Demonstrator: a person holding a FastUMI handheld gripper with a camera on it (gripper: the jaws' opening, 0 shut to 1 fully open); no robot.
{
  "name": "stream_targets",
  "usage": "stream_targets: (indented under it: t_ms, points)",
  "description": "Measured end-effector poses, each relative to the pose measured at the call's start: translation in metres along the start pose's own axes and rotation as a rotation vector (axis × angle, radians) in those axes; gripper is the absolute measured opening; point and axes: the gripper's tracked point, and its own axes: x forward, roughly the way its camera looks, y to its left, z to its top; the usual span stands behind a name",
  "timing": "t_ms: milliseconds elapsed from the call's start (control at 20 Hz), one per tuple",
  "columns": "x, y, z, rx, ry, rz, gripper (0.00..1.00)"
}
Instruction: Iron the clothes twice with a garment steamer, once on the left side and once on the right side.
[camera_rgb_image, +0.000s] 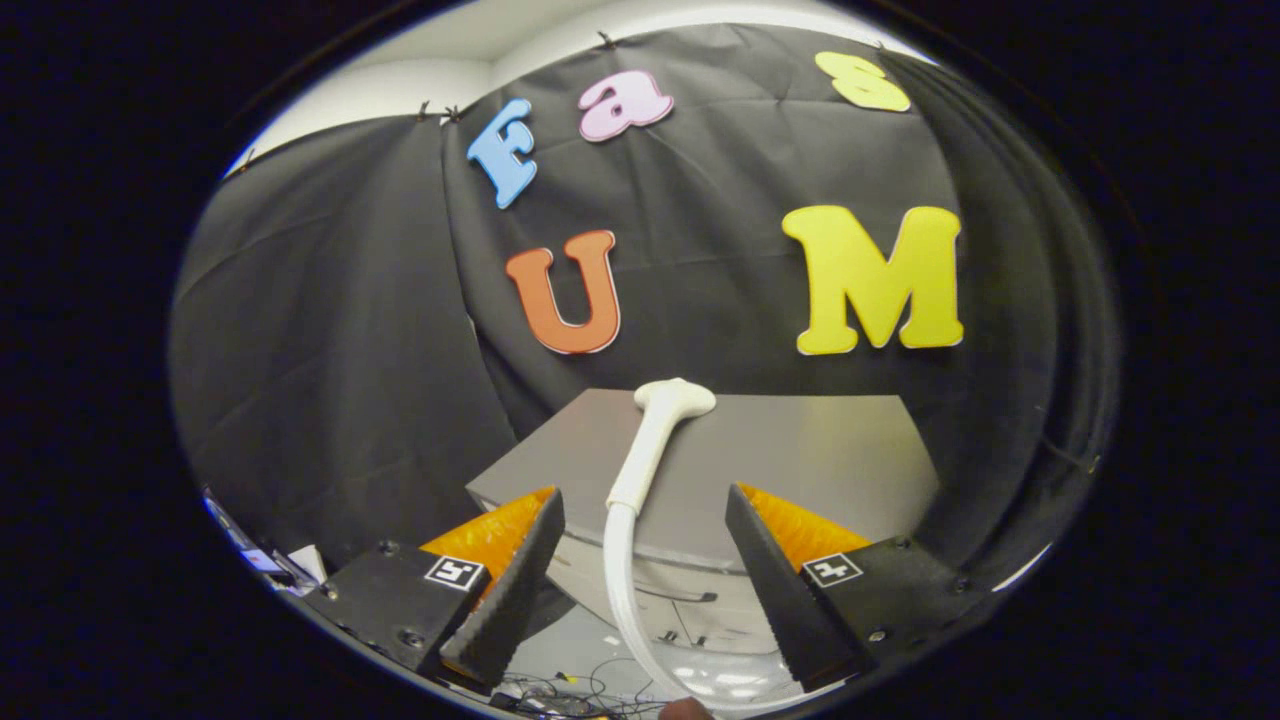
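Note:
A white garment steamer head (676, 397) with its cream handle (645, 455) lies on a grey table top (820, 460), pointing away from me. Its ribbed white hose (620, 590) drops off the table's near edge and curves down between my fingers. My gripper (640, 590) is open, held in front of the table and lower than its top. The left finger (520, 590) and the right finger (775, 590) stand wide apart on either side of the hose without touching it. I see no garment.
The grey table has a pale front panel (680, 590) below its edge. Black cloth (330, 330) hangs close behind and to both sides. Cables (560, 695) lie on the floor below, and some clutter (270, 560) sits low at the left.

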Motion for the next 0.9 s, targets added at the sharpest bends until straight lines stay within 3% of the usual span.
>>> stream_targets:
  t_ms: [350, 650, 900]
  points:
    - [0.128, -0.004, 0.012, -0.057, 0.129, -0.124, 0.93]
    - [0.158, -0.006, -0.013, -0.020, 0.245, -0.166, 0.76]
    - [0.171, 0.001, -0.025, -0.002, 0.260, -0.128, 0.57]
